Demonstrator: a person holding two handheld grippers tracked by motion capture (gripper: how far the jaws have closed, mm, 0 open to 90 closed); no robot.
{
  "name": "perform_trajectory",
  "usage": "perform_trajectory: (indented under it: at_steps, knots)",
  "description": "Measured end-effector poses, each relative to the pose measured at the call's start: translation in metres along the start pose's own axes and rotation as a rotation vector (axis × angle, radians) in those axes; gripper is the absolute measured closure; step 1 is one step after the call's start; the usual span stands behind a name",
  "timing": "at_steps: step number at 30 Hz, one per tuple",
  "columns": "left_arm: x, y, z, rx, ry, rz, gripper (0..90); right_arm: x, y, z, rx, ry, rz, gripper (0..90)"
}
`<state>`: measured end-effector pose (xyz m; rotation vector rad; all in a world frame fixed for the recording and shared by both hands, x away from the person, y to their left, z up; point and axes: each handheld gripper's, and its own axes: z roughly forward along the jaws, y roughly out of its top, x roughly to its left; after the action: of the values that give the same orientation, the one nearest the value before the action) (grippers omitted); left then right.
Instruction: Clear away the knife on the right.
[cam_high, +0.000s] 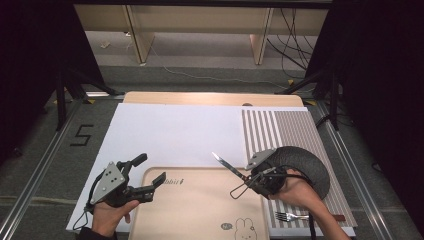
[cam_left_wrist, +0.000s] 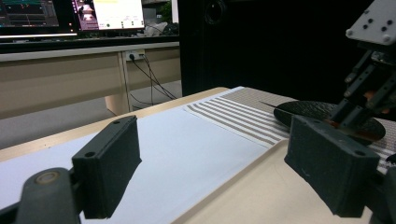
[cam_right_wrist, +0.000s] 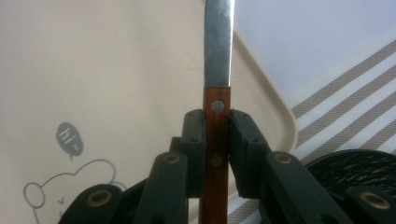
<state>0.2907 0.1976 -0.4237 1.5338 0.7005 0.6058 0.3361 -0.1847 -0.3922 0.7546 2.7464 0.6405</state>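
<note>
A knife with a brown wooden handle (cam_right_wrist: 215, 135) and a steel blade (cam_high: 221, 161) is clamped in my right gripper (cam_high: 248, 178), which is shut on the handle (cam_right_wrist: 216, 154). In the high view the blade points up and to the left, over the far right corner of a beige tray (cam_high: 200, 205). The tray carries a printed rabbit (cam_right_wrist: 60, 191). My left gripper (cam_high: 150, 169) hovers at the tray's left edge, jaws wide open with nothing between them (cam_left_wrist: 219, 168).
A black round plate (cam_high: 307, 165) lies on a striped placemat (cam_high: 280, 130) to the right of the tray, close behind my right hand. A fork (cam_high: 290, 216) rests on the mat's near edge. A white sheet (cam_high: 175, 132) covers the table behind the tray.
</note>
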Motion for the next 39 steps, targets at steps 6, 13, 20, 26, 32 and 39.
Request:
perform_trajectory:
  at_steps: [6,13,20,26,32,39]
  knots:
    - [-0.001,0.001,-0.001,-0.011,0.002,0.001,16.7,0.018,-0.005,0.002,-0.001,0.021,-0.002,77.6]
    - [0.000,0.001,-0.002,-0.011,0.008,0.004,16.7,0.038,-0.009,0.001,0.001,0.059,-0.030,77.6]
    - [-0.001,0.002,-0.002,-0.012,0.010,0.001,16.7,0.057,-0.014,0.006,0.011,0.082,-0.047,77.6]
    - [-0.001,0.002,-0.002,-0.016,0.013,-0.003,16.7,0.069,-0.018,0.012,0.027,0.107,-0.049,77.5]
    - [-0.001,0.002,-0.002,-0.017,0.012,-0.001,16.7,0.074,-0.023,0.021,0.053,0.131,-0.037,77.5]
    - [-0.001,0.002,-0.003,-0.018,0.010,-0.003,16.7,0.078,-0.028,0.031,0.089,0.149,-0.029,77.5]
